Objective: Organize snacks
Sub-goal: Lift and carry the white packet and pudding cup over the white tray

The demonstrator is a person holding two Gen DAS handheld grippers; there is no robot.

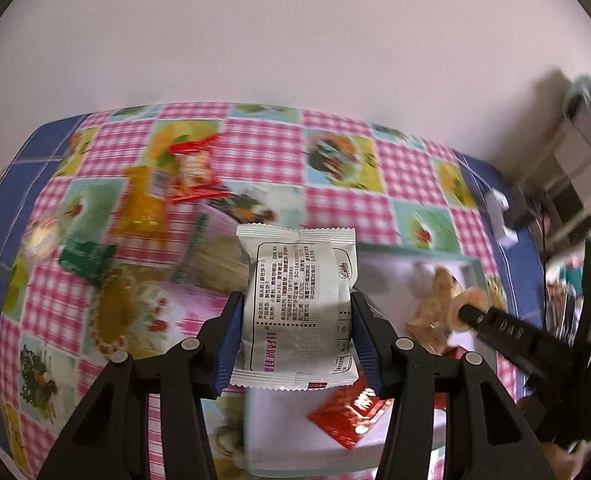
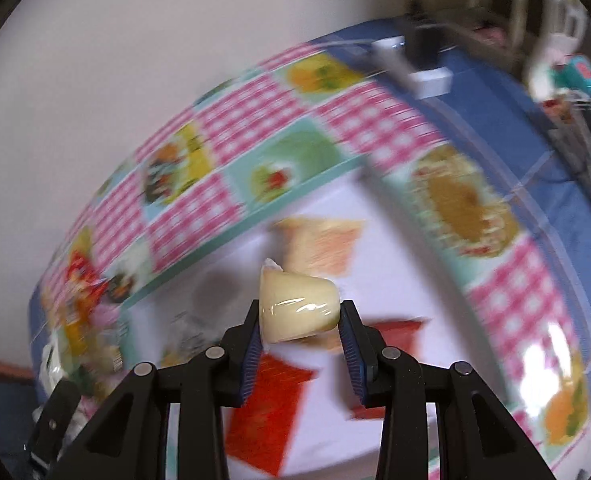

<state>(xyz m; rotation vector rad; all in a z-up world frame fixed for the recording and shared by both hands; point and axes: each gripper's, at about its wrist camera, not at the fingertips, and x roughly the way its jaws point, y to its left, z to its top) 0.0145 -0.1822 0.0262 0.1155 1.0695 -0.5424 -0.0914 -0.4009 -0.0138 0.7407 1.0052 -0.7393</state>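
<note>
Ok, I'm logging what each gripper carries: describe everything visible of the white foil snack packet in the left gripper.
The white foil snack packet is a sealed pillow pouch with crimped zigzag ends, its back seam and black printed text facing the camera, pink characters near the bottom. It hangs upright, clamped at both side edges by the left gripper, above a white tray.

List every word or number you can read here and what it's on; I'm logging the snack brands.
"GB/T20980" and "SC1083...": on the white packet held in the left tongs.
Large pink characters along that packet's lower edge: cut off, not fully readable.
Its fine print: too small.
White lettering on the red packet: blurred.
Pale jelly cup in the right tongs: no text visible.
</note>
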